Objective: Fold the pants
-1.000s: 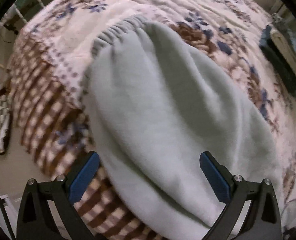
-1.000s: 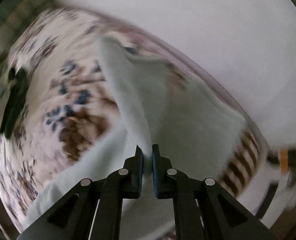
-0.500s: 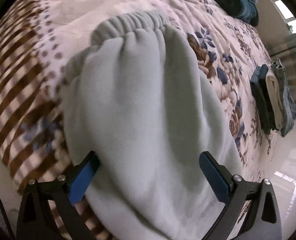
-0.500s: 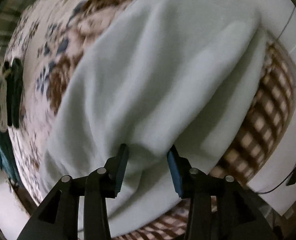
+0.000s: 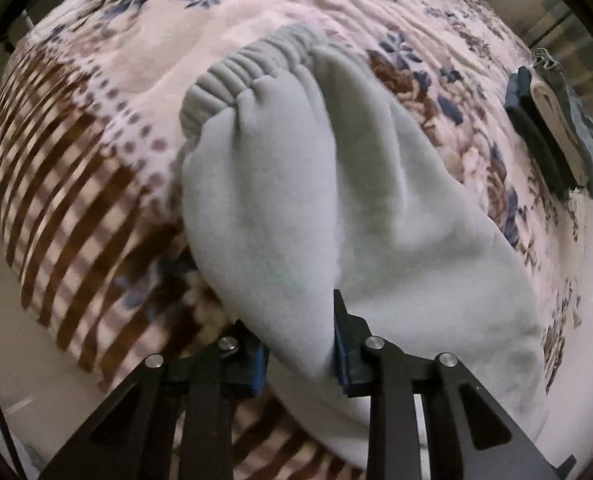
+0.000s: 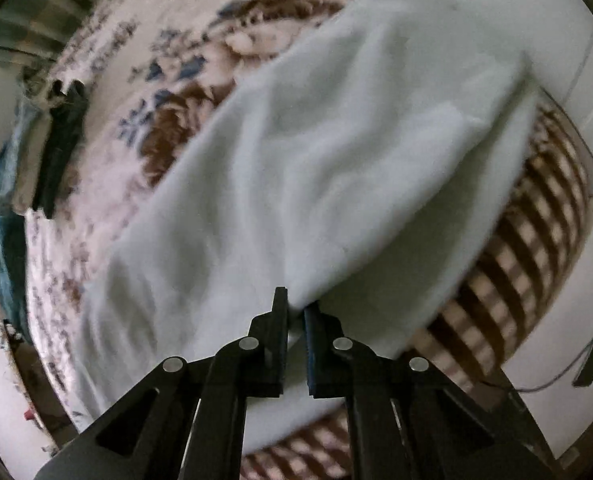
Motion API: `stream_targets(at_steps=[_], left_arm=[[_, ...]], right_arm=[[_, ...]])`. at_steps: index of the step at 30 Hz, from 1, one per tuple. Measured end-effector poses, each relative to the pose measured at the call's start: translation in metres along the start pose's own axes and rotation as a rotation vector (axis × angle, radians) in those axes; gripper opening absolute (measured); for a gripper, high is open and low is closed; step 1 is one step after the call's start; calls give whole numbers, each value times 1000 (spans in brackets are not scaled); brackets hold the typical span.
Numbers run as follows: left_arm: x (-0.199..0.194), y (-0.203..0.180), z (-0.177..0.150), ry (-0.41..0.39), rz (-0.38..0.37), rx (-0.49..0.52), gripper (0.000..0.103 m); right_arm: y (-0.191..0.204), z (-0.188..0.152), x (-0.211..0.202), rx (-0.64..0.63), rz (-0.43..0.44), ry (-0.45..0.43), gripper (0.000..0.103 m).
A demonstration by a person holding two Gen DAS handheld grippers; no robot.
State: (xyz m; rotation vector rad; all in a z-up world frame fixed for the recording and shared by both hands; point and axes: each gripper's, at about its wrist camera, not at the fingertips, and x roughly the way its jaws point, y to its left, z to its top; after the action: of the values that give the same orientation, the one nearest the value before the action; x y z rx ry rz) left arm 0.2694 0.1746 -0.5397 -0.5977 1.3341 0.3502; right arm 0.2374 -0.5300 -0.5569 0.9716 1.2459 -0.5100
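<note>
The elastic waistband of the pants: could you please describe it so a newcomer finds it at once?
Start at the flowered quilt covering the bed, then the pale grey-green pants on it. The waistband is their far end: a gathered, ribbed strip, darker grey than the smooth fleece.

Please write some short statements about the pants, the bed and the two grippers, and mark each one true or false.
1. The pants are dark blue. False: they are pale grey.
2. The left gripper is closing on a bunched fold of the pants. True.
3. The right gripper is wide open above the pants. False: it is shut, pinching the fabric.
4. The elastic waistband lies on the floral blanket. True.
5. No other clothes are on the bed. False: a folded stack of clothes lies at the blanket's edge.
</note>
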Motion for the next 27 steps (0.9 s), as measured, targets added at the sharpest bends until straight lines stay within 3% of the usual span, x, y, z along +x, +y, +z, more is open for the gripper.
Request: stream_targets(at_steps=[4,7,9,11,12,27], left_arm=[[6,7,-1,30,22,-12,29],[-8,-13,-6,7,107,81,34],[-21,-33,-15,-39,191,181,40],[-26,-49,-23,-63,245,260,48],[-25,-57,-27,-71,264,295,50],[11,-64,-20,-11,247,282,50]], right_arm=[[-11,0,17,2,23,99,9],[-16,-1,43,41,82,208,15],[-9,-7,55,36,115,239,24],[-3,-14,59,10,104,236,44],[1,-17,63,1,105,240,45],[4,-29,89,-9,58,274,47]])
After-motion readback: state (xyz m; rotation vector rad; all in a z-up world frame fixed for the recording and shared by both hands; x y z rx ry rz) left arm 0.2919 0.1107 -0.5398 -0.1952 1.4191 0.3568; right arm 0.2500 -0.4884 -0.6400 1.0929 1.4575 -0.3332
